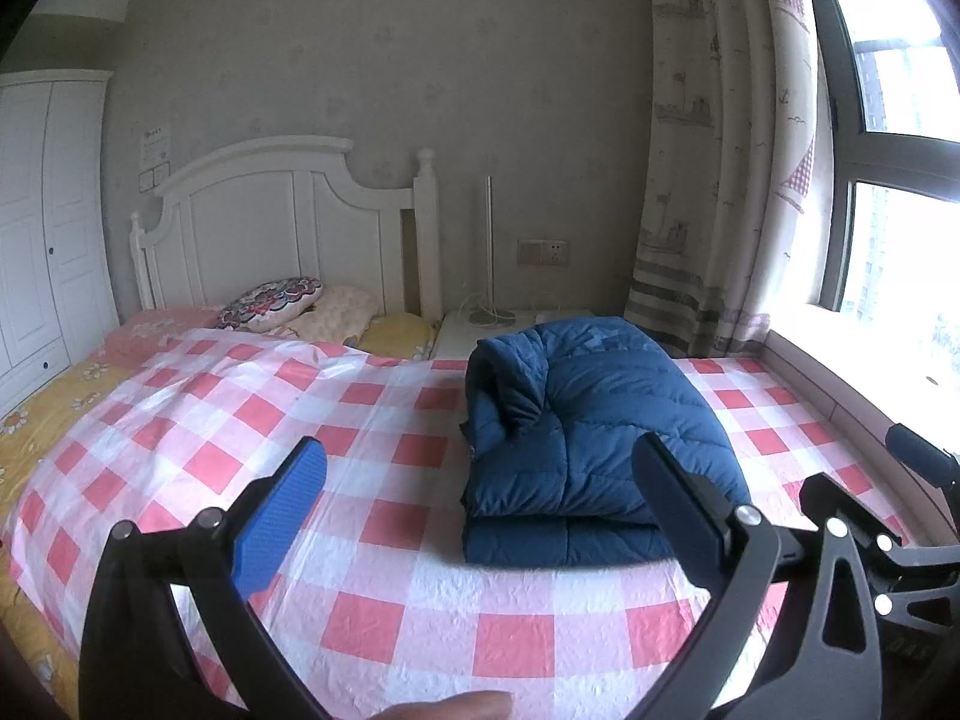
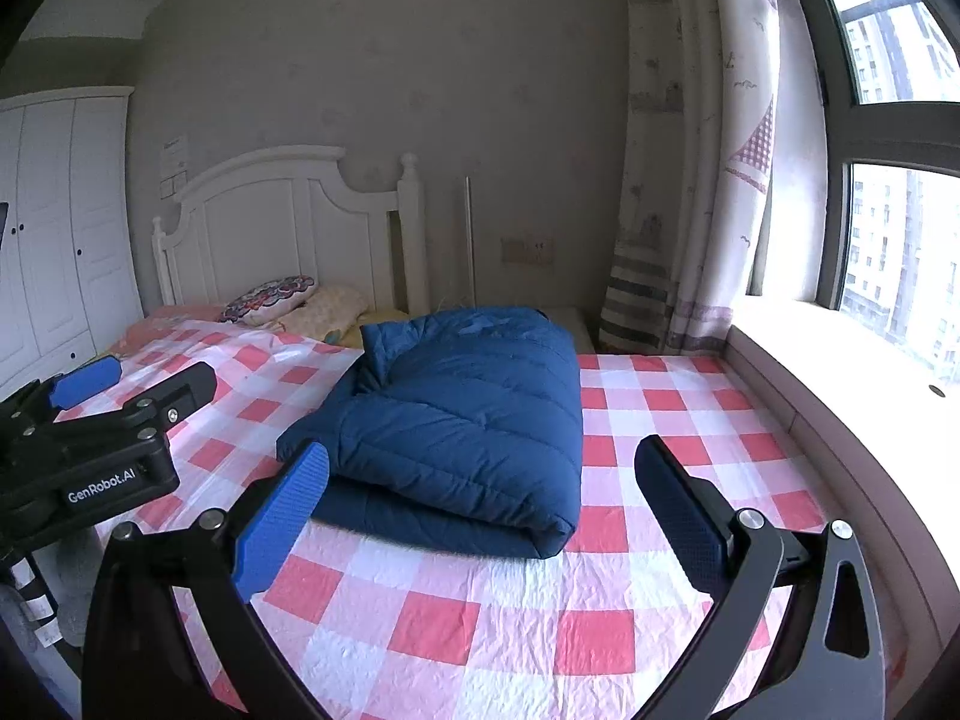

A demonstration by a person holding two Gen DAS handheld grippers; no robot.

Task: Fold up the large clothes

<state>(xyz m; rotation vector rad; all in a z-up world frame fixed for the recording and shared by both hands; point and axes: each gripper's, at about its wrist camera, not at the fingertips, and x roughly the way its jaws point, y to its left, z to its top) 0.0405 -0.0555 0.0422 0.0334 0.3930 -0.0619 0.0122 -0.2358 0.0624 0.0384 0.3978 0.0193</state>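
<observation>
A dark blue quilted jacket [image 1: 588,426] lies folded in a thick bundle on the pink-and-white checked bedspread [image 1: 372,546]. It also shows in the right wrist view [image 2: 462,426]. My left gripper [image 1: 480,480] is open and empty, held above the bedspread just in front of the bundle's left side. My right gripper [image 2: 480,480] is open and empty, held above the bed in front of the bundle's near edge. The left gripper also shows at the left of the right wrist view [image 2: 129,378]. Part of the right gripper's body shows at the right edge of the left wrist view.
Pillows [image 1: 276,300] lie by the white headboard [image 1: 270,222]. A white nightstand [image 1: 480,330] stands beyond the bed. A wardrobe [image 1: 42,228] stands at the left. A curtain [image 1: 720,180], a window and its ledge [image 1: 870,384] run along the right.
</observation>
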